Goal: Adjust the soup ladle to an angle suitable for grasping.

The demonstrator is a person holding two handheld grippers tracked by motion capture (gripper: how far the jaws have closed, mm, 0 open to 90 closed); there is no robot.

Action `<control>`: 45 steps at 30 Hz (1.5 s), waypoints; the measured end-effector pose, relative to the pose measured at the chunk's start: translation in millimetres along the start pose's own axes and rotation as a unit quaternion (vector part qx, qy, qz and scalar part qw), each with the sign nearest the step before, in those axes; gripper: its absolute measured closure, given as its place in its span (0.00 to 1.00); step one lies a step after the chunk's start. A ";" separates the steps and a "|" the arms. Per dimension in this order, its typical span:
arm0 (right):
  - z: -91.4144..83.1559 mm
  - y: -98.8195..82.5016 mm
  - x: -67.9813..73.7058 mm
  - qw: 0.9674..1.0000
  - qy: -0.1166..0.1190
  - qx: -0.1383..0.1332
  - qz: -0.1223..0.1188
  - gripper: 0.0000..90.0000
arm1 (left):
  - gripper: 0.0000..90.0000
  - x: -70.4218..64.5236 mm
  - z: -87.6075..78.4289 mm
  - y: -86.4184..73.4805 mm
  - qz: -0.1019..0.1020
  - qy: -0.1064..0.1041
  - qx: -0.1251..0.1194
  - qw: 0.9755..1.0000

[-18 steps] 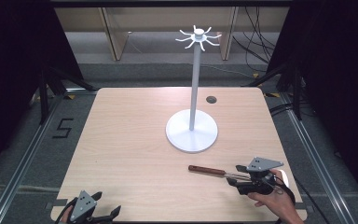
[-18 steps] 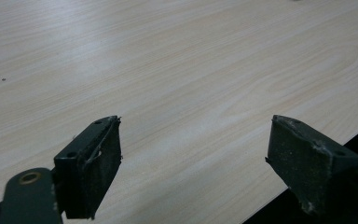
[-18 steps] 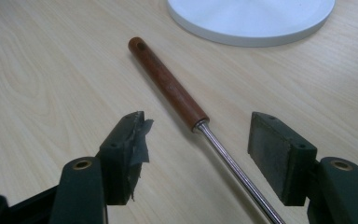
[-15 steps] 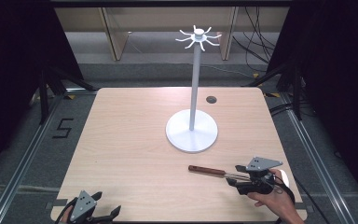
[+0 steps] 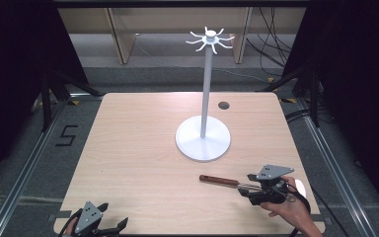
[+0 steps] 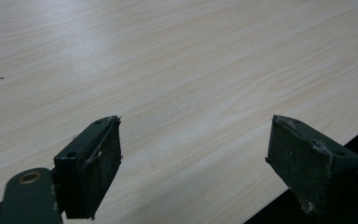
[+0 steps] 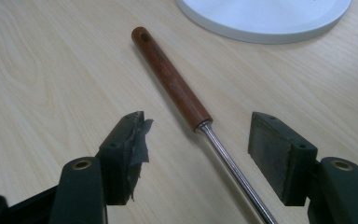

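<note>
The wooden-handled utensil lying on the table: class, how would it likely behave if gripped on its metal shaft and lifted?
The utensil looks rigid, so it probably lifts without bending. Its polished round shaft may slip or twist between the open right gripper pads. The handle reaches far from the jaws, so that end might droop.

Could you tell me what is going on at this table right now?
A person holds a gripper in each hand at a wooden table. The right gripper has its jaws open on either side of the metal shaft of a wooden-handled utensil lying flat, without pressing on it. Just beyond stands a white hook stand with nothing on its hooks. The left gripper waits open at the near edge, nothing between its jaws.
</note>
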State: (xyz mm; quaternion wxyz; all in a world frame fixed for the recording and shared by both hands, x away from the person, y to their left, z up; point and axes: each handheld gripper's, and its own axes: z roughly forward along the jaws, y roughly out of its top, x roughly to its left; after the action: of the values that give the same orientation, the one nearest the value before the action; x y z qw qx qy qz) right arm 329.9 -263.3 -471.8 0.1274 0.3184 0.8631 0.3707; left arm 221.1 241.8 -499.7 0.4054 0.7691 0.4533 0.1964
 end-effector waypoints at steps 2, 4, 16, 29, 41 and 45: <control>2.5 5.7 -0.4 1.000 -0.002 0.019 -0.015 0.41 | 0.19 -0.1 -0.3 0.1 0.000 0.000 -0.002 1.000; 4.7 9.1 0.6 0.999 -0.004 0.032 -0.024 0.42 | 0.19 -0.2 -0.1 0.1 0.001 0.000 -0.001 1.000; 28.9 41.5 4.5 0.993 -0.021 0.095 -0.064 0.38 | 0.19 -0.2 -0.8 0.2 0.000 0.002 -0.003 1.000; 54.8 58.5 7.9 0.980 0.007 0.172 -0.096 0.46 | 0.19 1.7 -2.8 1.4 0.018 0.007 0.006 1.000; 79.3 72.0 10.4 0.965 0.016 0.226 -0.130 0.64 | 0.19 -0.2 -1.7 1.0 0.010 -0.001 -0.006 1.000; 83.3 74.2 11.8 0.962 0.019 0.240 -0.129 0.67 | 0.19 0.2 -2.9 1.4 0.009 0.001 -0.002 1.000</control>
State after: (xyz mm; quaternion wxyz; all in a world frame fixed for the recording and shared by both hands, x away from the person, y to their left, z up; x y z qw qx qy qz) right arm 392.7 -170.4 -475.8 0.0777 0.2187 0.9627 0.1391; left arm 220.0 243.0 -496.8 0.4042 0.7723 0.4465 0.2020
